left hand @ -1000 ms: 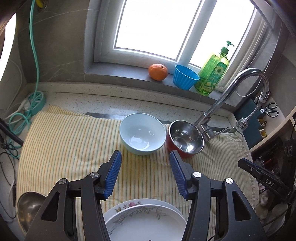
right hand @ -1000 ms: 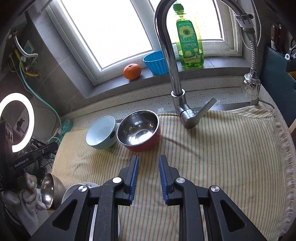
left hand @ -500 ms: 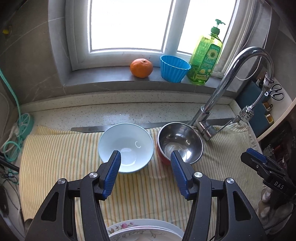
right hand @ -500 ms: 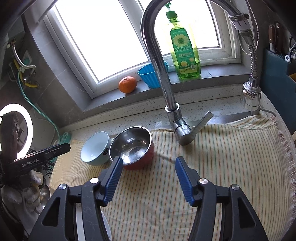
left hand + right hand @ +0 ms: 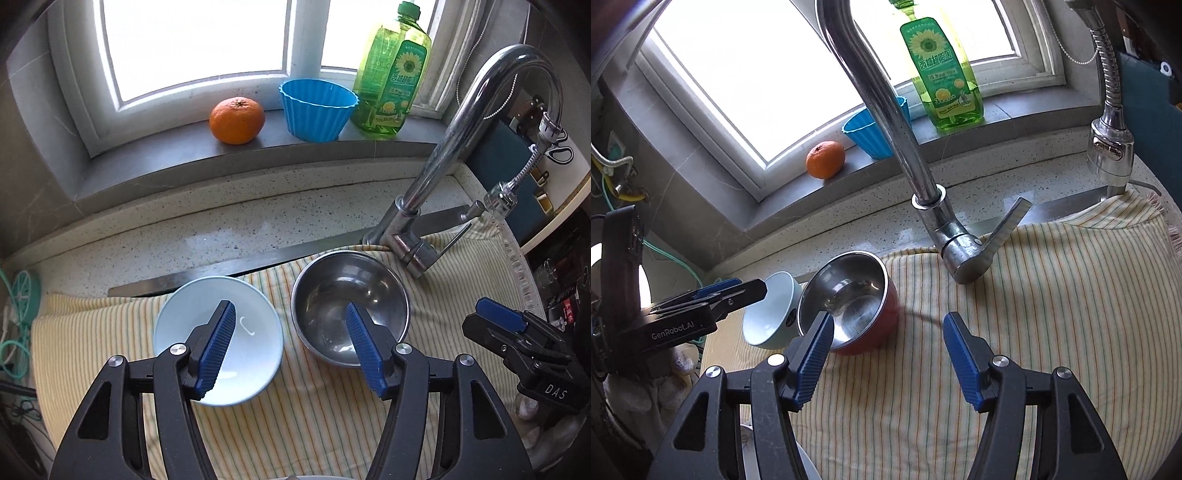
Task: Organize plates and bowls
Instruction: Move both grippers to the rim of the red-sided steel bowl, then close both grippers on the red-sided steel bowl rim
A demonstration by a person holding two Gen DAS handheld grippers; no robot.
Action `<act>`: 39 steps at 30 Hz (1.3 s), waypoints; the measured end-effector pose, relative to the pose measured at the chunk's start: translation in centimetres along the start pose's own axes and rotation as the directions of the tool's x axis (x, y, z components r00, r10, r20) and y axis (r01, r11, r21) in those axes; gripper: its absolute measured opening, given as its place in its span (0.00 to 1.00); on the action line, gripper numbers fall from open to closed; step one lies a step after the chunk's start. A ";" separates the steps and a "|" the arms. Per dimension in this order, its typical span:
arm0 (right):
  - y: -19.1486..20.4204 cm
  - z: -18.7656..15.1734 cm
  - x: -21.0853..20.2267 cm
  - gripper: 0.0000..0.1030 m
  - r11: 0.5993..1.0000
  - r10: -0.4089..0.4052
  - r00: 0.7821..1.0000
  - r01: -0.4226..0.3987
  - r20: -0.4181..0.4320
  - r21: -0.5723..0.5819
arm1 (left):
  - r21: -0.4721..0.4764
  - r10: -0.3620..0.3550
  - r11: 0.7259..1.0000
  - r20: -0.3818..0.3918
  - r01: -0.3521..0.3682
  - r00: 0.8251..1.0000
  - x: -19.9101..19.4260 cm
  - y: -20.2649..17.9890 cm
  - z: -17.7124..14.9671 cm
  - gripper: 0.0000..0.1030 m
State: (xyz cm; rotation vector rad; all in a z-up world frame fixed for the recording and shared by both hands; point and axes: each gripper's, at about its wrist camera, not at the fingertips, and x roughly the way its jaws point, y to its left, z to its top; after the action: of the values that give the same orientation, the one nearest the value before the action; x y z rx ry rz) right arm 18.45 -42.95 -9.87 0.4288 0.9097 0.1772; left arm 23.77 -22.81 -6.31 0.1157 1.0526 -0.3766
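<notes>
So standing here watching, the thing that matters is that both bowls sit straight ahead of and below the left gripper (image 5: 290, 349), which is spread wide and holding nothing: one blue pad hangs over the light blue bowl (image 5: 218, 339) and the other over the steel bowl (image 5: 351, 306), so its gap straddles the spot where the two rims nearly meet. The left one is clearly the nearer of the two. The right gripper (image 5: 886, 354) has just been opening, nothing between its jaws, and it sits off to the right with the steel bowl (image 5: 849, 299) ahead and to its left, only its left pad overlapping that rim in its own view. My guess is the left goes for a bowl rim next, but which bowl I can't call from here. Bowls are round, so no long axis to fuss over, it's all about dropping one pad inside a rim and one outside. The two bowls are side by side, near enough to touching, close to the back edge of the yellow striped cloth (image 5: 325, 424) that covers the bench, light blue on the left, steel (red outside) on the right by the foot of the tap (image 5: 402, 236). A sliver of white plate (image 5: 809, 463) peeks in at the near edge. Past the cloth is speckled bench top (image 5: 221, 229), then the grey sill with an orange (image 5: 237, 120), a blue fluted cup (image 5: 317, 110) and green dish soap (image 5: 393, 74) against a bright window.
</notes>
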 end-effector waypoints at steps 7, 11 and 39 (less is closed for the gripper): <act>-0.2 -0.1 1.0 0.45 1.000 -0.017 1.000 0.017 -0.003 0.024 | 0.102 -0.009 0.995 -0.030 0.013 0.999 1.9 -0.6 0.8 0.36; 0.2 -0.1 1.7 0.43 1.000 -0.017 1.000 0.017 -0.013 0.024 | 0.152 -0.003 0.988 -0.056 0.011 0.998 2.9 -1.1 0.9 0.31; 1.7 0.9 7.1 0.15 1.000 -0.026 0.992 0.027 -0.126 0.006 | 0.146 -0.028 0.988 -0.159 0.051 0.987 7.3 -0.8 1.7 0.12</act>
State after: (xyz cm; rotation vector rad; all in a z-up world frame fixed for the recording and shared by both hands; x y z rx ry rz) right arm 23.46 -39.39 -13.81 0.4159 1.0402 0.1776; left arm 28.06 -25.77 -11.69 0.2626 1.1828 -0.4889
